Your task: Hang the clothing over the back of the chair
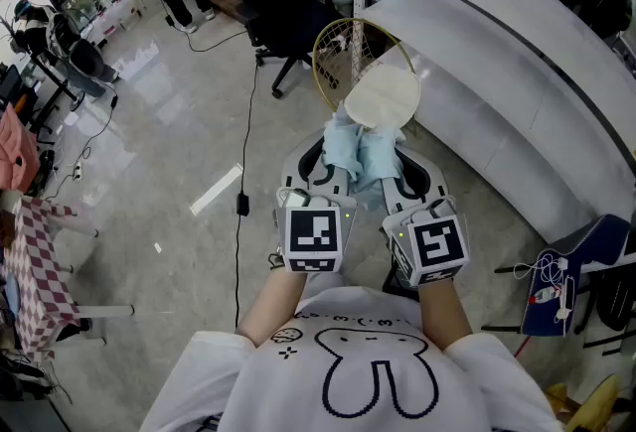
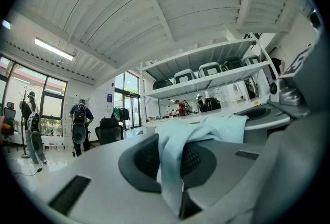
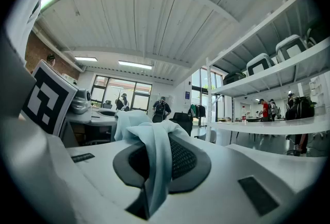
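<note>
Two grips: left claw (image 1: 332, 169), right claw (image 1: 394, 172) pinch clothing (image 1: 358, 150) edges, chair (image 1: 383, 94) just ahead

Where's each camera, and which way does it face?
Head view: on the person's head, steeply down at chair, left tool and right tool; forearms and shirt show.
Left gripper view: on the left tool, level along jaws shut on the clothing; right tool at right edge.
Right gripper view: on the right tool, level, jaws shut on clothing; left tool's cube at left.
Shared: the clothing, in all three.
</note>
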A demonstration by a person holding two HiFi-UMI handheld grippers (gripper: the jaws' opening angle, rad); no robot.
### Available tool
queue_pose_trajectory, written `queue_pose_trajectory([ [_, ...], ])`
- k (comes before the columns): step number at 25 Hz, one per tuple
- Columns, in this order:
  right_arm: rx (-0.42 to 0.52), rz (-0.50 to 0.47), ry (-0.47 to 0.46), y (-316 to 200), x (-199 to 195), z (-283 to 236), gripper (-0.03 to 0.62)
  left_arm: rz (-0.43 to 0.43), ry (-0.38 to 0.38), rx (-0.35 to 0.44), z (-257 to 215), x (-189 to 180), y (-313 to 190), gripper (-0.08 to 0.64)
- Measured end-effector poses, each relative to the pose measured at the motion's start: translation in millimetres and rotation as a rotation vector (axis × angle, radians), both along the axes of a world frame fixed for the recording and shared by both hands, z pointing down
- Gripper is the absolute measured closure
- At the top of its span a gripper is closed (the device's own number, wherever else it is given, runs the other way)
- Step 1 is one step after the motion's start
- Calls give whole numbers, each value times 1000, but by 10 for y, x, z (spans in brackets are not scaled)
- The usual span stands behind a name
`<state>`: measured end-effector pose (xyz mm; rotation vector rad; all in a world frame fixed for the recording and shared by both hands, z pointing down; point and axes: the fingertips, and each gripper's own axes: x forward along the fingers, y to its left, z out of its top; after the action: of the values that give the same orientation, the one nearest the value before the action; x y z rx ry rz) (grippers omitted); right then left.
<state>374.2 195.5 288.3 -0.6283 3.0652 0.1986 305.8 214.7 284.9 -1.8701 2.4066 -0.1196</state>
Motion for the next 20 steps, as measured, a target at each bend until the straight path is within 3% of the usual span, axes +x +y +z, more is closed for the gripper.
queue_pose_trajectory([
  [9, 1, -15, 7, -32, -270, 39, 575, -6, 24, 1, 48, -291, -37, 521],
  [20, -25, -14, 39, -398, -966, 110, 574, 21, 39, 2, 53, -991, -401, 522],
])
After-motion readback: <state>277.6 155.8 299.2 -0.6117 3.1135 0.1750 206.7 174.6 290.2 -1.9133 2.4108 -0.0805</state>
